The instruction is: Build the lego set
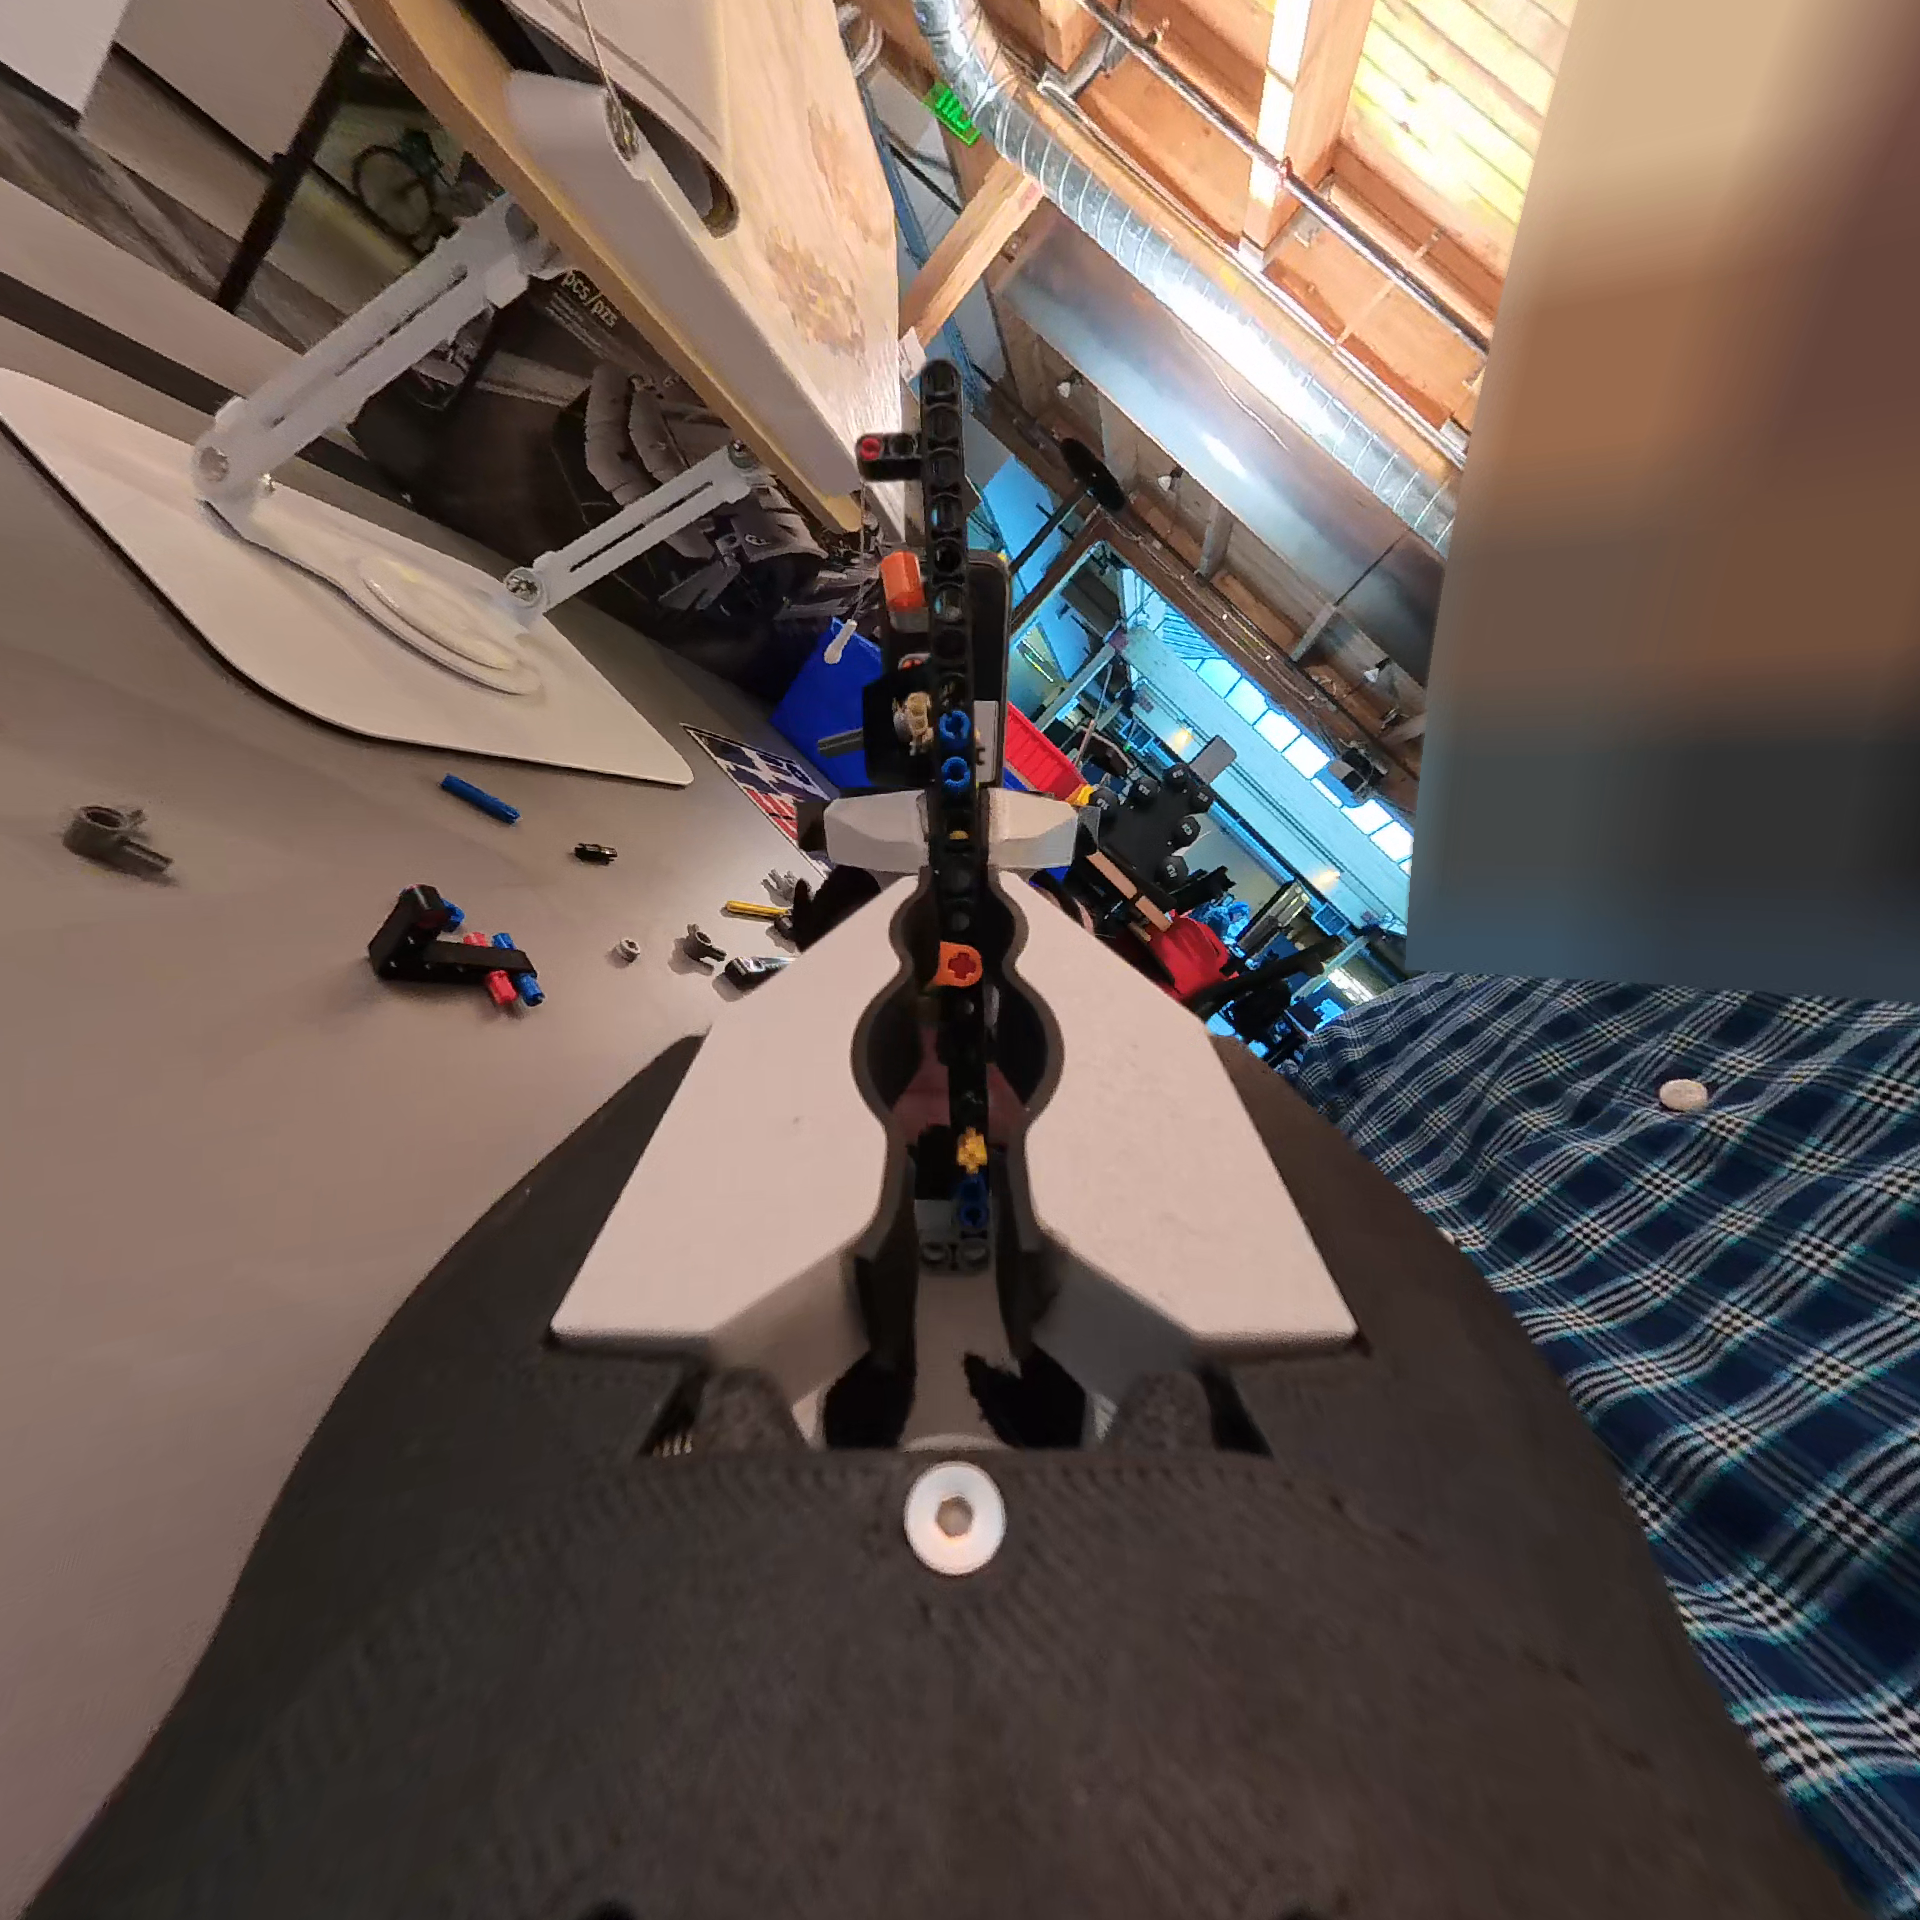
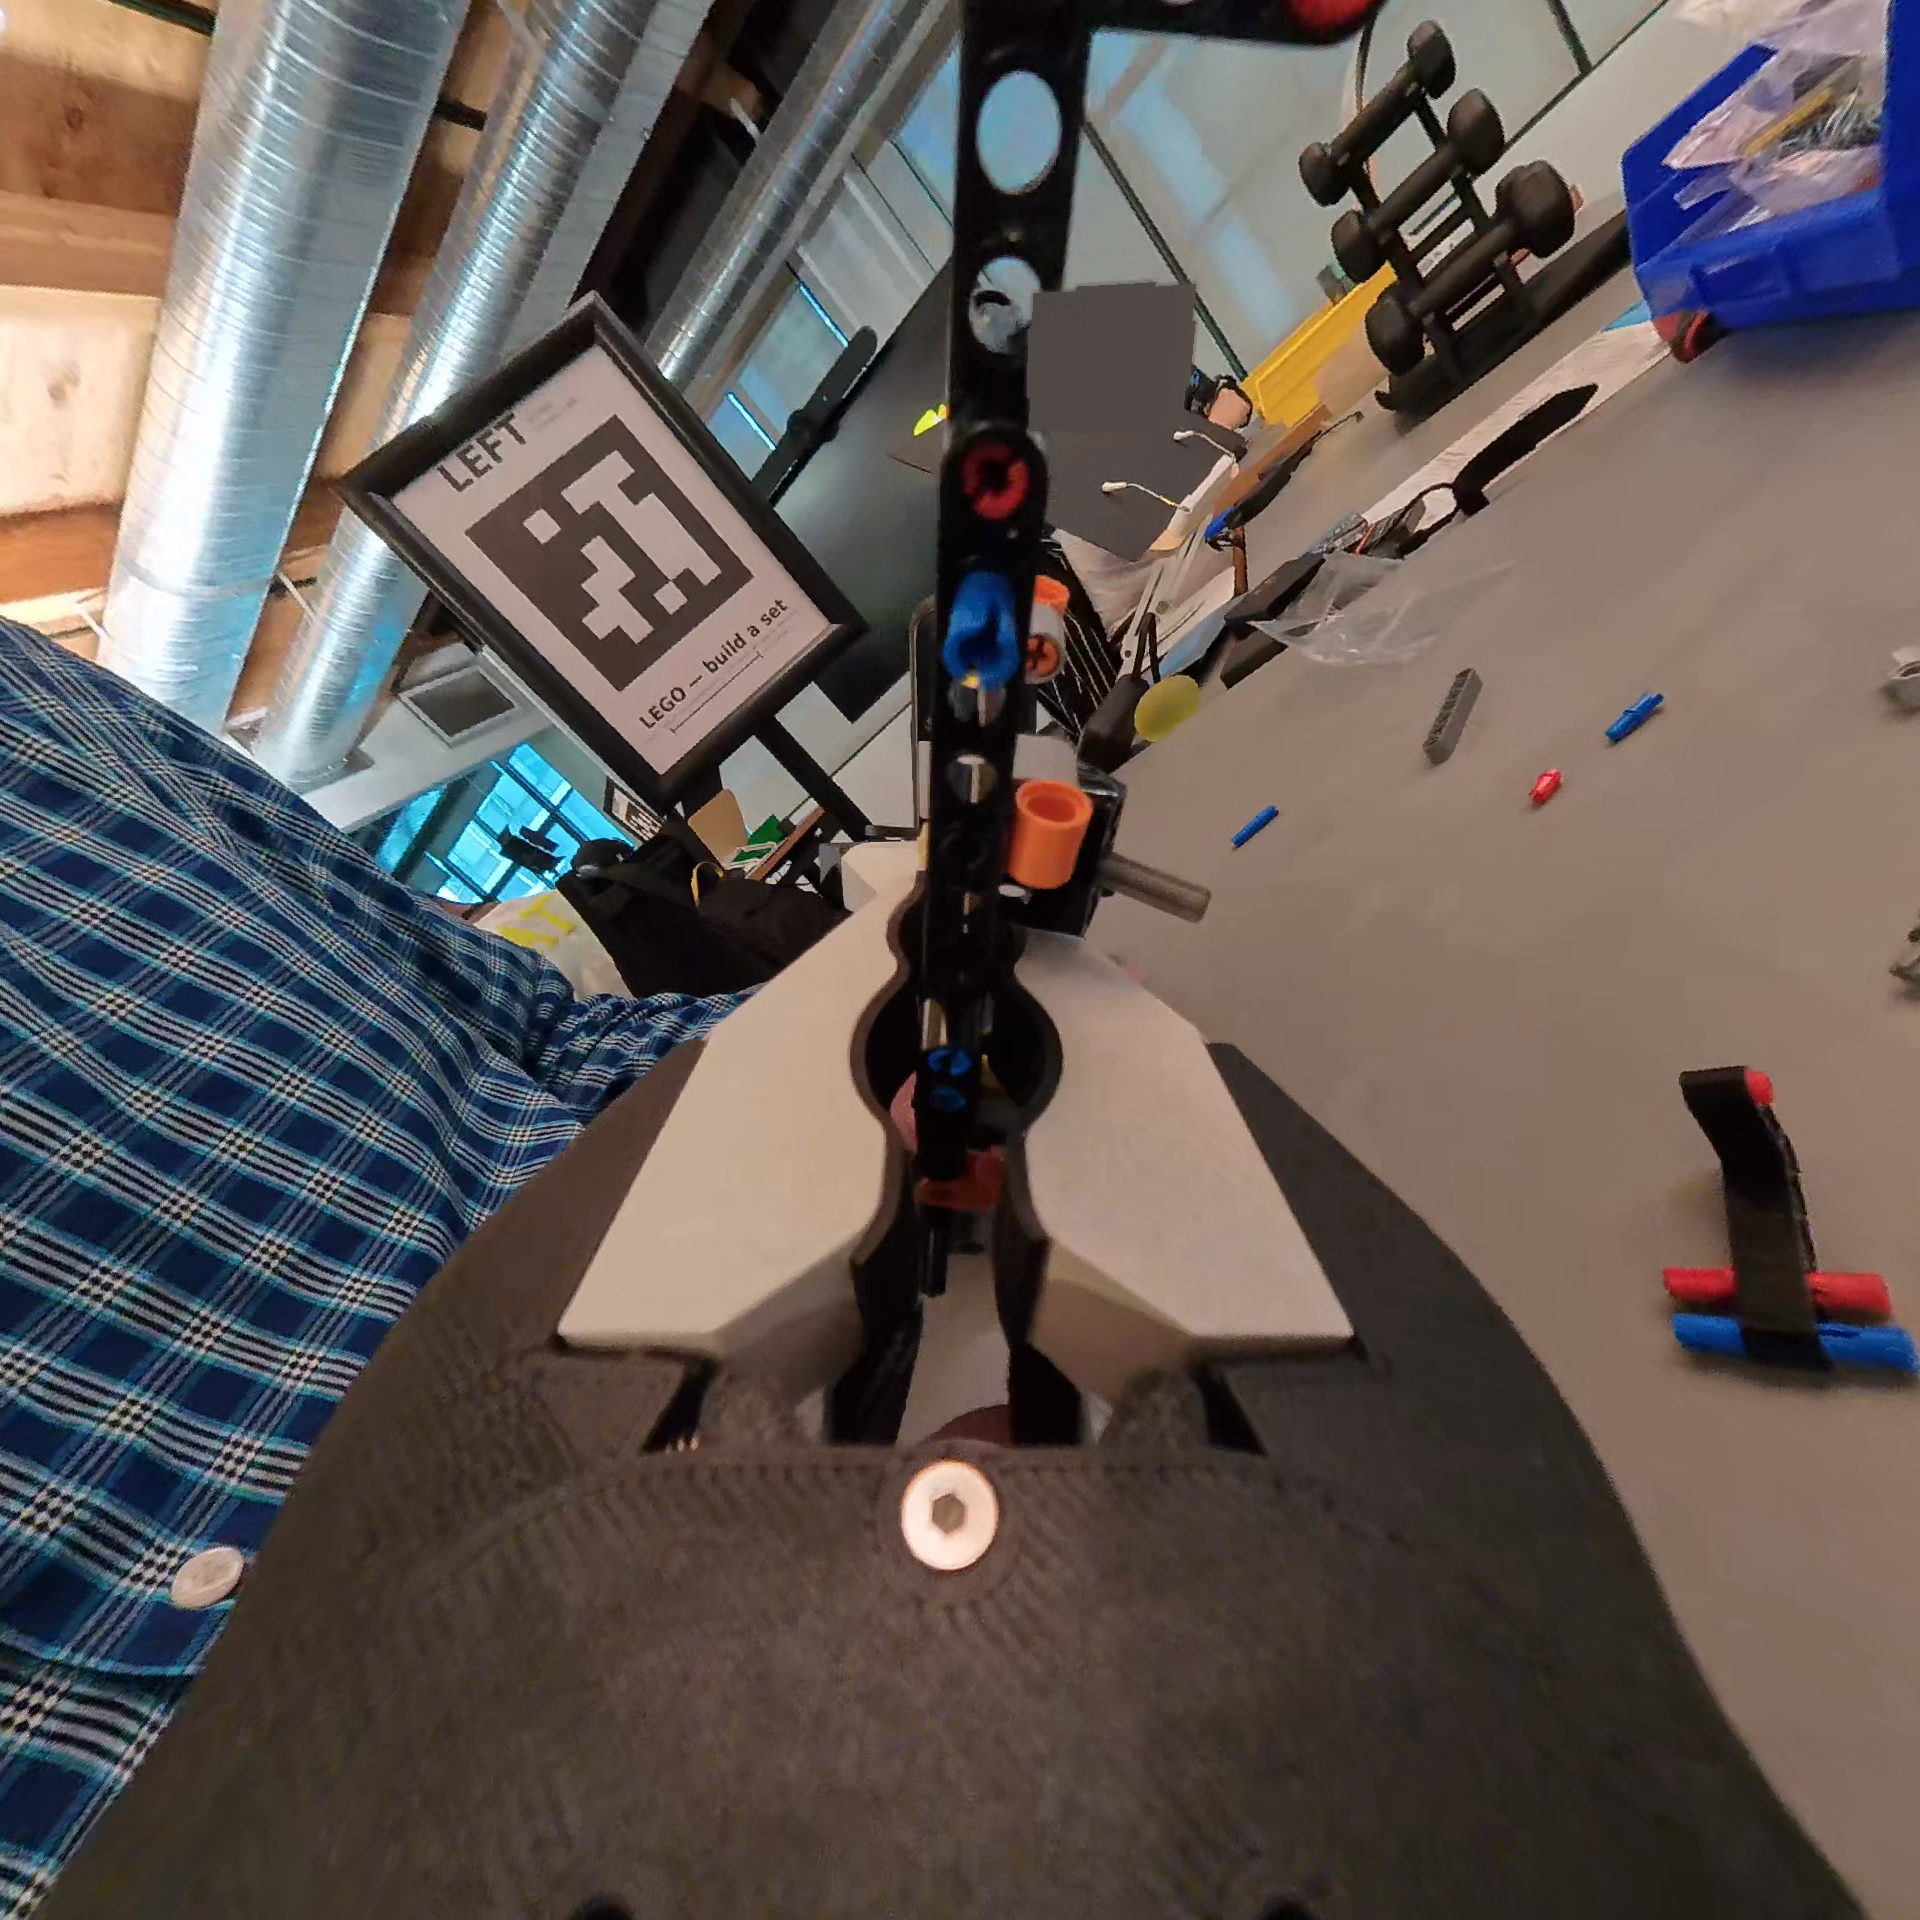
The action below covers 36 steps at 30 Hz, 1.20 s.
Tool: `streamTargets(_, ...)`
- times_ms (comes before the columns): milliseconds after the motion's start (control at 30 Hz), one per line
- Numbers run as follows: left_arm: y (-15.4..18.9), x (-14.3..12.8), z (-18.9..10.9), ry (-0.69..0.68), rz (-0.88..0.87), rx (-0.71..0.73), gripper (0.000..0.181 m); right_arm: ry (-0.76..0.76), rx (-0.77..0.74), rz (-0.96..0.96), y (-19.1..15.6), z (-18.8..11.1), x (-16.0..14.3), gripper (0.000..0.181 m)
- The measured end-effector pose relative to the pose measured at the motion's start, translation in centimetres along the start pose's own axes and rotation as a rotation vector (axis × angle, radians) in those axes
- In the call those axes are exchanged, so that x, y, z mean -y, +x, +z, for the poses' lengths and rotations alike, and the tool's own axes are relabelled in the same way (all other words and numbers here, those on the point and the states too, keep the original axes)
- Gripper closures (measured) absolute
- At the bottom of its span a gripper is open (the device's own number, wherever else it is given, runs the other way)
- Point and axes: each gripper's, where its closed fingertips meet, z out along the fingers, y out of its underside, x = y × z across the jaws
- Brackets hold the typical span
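Note:
Both grippers hold one long black holed beam assembly up off the table, seen edge-on in each view. In the left wrist view the assembly [image 1: 948, 623] carries blue pins, an orange bush and a red pin near its far end. My left gripper [image 1: 956, 904] is shut on its near part. Two white fingertips [image 1: 878, 831] of the other gripper clamp the beam farther along. In the right wrist view the assembly [image 2: 987, 520] shows red and blue pins and an orange bush. My right gripper [image 2: 956, 925] is shut on it.
On the grey table [image 1: 260, 1143] lie a small black sub-assembly with red and blue pins [image 1: 447, 951] [image 2: 1766, 1247], loose blue pins [image 1: 478, 798] [image 2: 1633, 717], a red pin [image 2: 1545, 785] and a grey beam [image 2: 1451, 717]. A white stand [image 1: 312, 582], a blue bin [image 2: 1766, 229], a framed sign [image 2: 603, 551] and a plaid-shirted person [image 2: 208, 1039] are close by. Left and right tips are no more than a few centimetres apart.

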Motion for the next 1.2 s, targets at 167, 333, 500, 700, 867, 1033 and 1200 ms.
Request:
streamTargets(167,-0.23,0.21,-0.15,0.018,-0.018,0.005,0.176,0.029,0.009,0.034,0.13,0.22,0.11,0.176)
streamTargets(333,-0.26,0.35,-0.14,0.035,-0.006,0.014,0.176,0.063,0.012,0.037,0.14,0.28,0.34,0.176)
streamTargets(500,-0.26,0.43,-0.17,0.038,-0.017,0.006,0.176,0.072,0.015,0.035,0.15,0.13,0.41,0.176)
streamTargets(700,-0.45,0.21,-0.13,0.026,-0.010,0.023,0.176,0.041,-0.013,0.011,0.41,-0.04,0.19,0.177)
streamTargets(867,-0.19,-0.07,-0.19,0.007,-0.017,0.001,0.177,0.015,-0.001,0.001,0.19,-0.17,-0.15,0.177)
streamTargets(1033,-0.05,-0.08,-0.30,0.003,-0.035,-0.020,0.177,0.001,0.007,-0.011,0.05,-0.25,-0.33,0.177)
streamTargets(1200,0.07,-0.15,-0.35,0.003,-0.034,-0.023,0.177,-0.007,0.017,-0.013,-0.09,-0.28,-0.46,0.177)
